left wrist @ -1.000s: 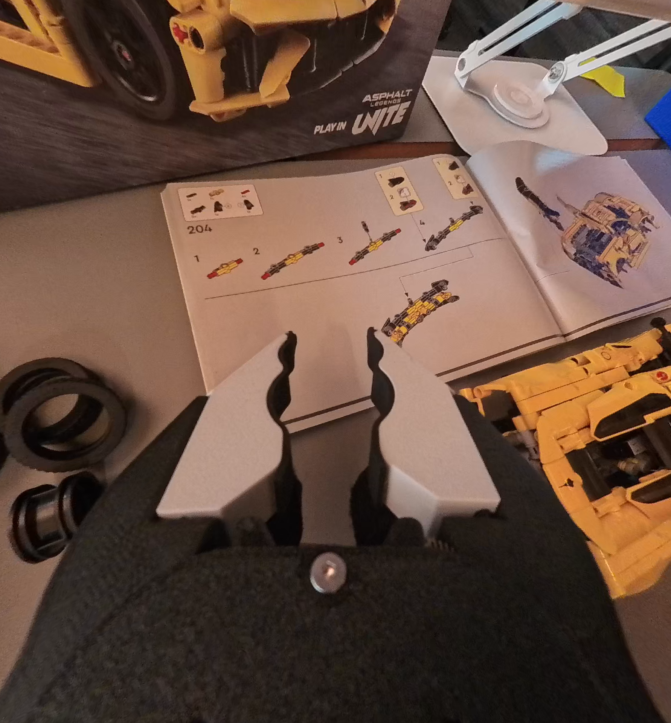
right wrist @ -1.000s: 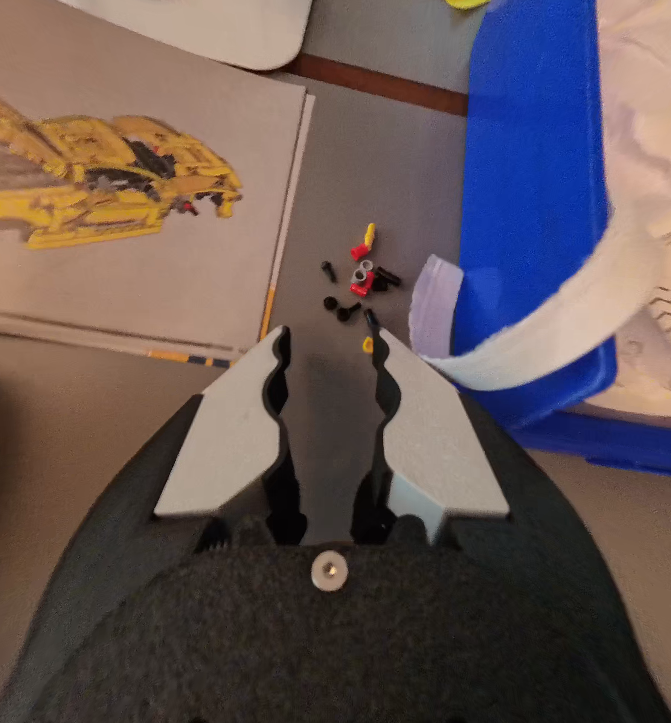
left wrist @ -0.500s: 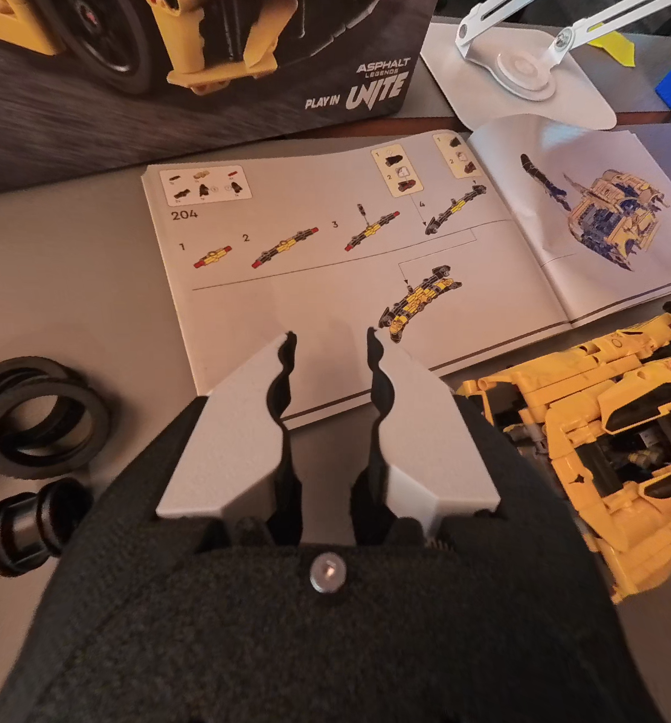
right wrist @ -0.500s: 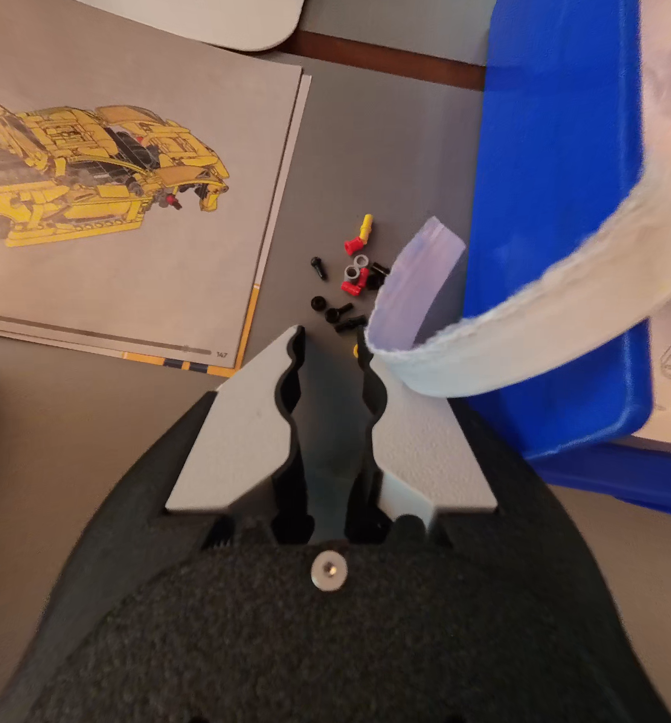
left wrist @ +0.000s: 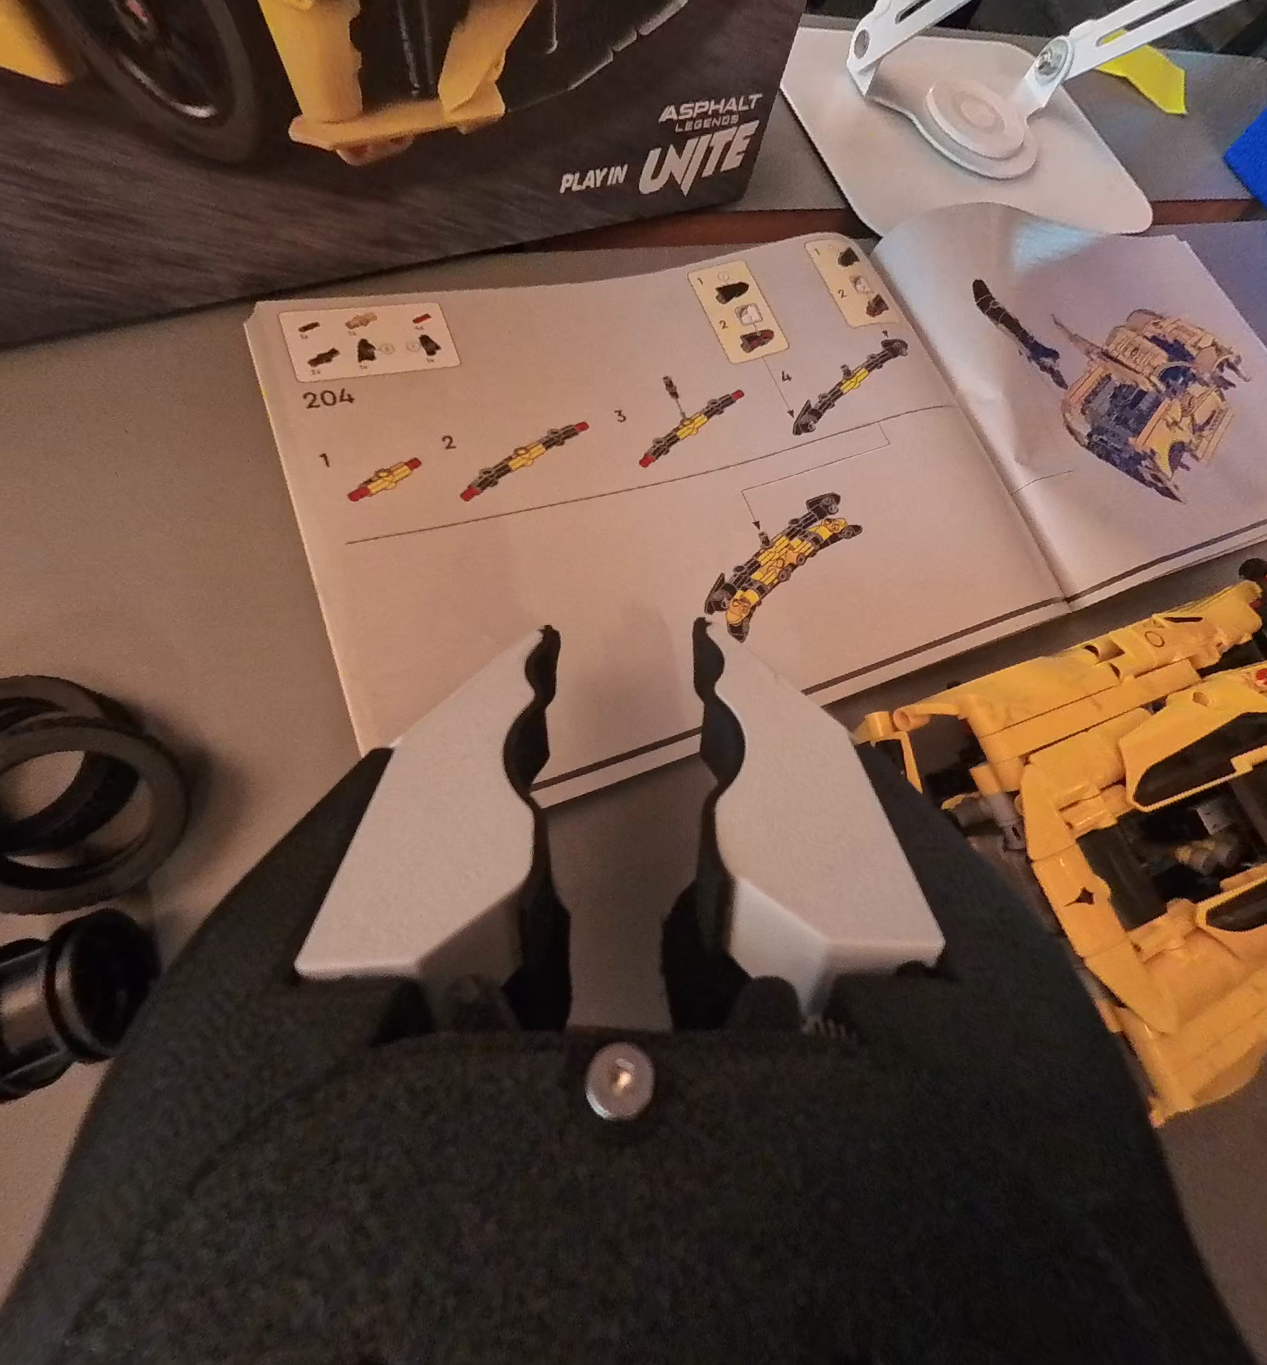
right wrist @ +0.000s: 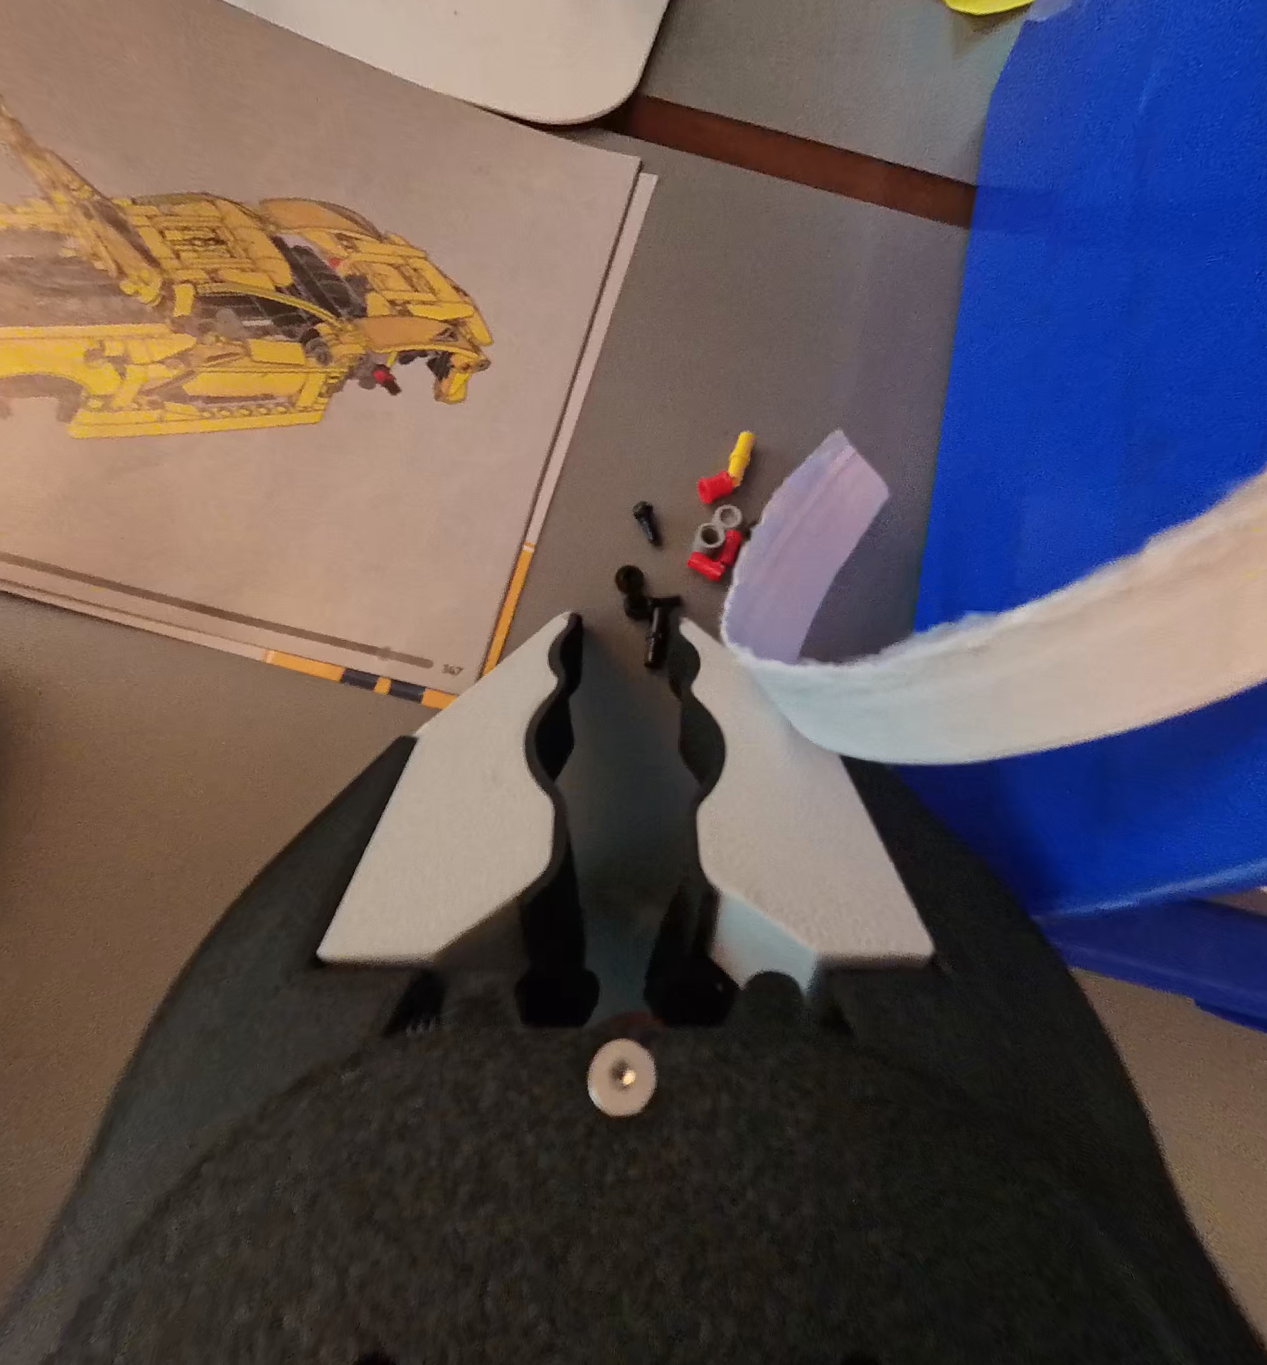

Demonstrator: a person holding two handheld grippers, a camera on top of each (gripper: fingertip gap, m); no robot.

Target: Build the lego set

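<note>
In the left wrist view my left gripper (left wrist: 625, 634) is open and empty, hovering over the near edge of the open instruction booklet (left wrist: 616, 480). The part-built yellow car (left wrist: 1133, 812) lies to its right. In the right wrist view my right gripper (right wrist: 629, 626) is open with a narrow gap, low over the grey table. A black pin (right wrist: 654, 637) lies between its tips, near the right finger. Just beyond lie more black pins (right wrist: 645, 521), red pieces (right wrist: 714, 486), a yellow piece (right wrist: 741, 449) and a grey piece (right wrist: 715, 528).
Black tyres (left wrist: 62, 790) and a wheel hub (left wrist: 47, 997) lie at the left. The set's box (left wrist: 320, 111) and a white stand base (left wrist: 970, 125) are behind the booklet. A blue bin (right wrist: 1133, 369) stands right of the small pieces. A pale strip (right wrist: 1059, 665) curls over my right finger. My hands' fingertips stand some 50 cm from each other. My right gripper's tips are some 6 cm from the yellow piece (right wrist: 741, 449).
My right gripper has moved forward to the small pieces and its jaws have narrowed. The pale strip has swung over its right finger. My left gripper has drifted slightly.
</note>
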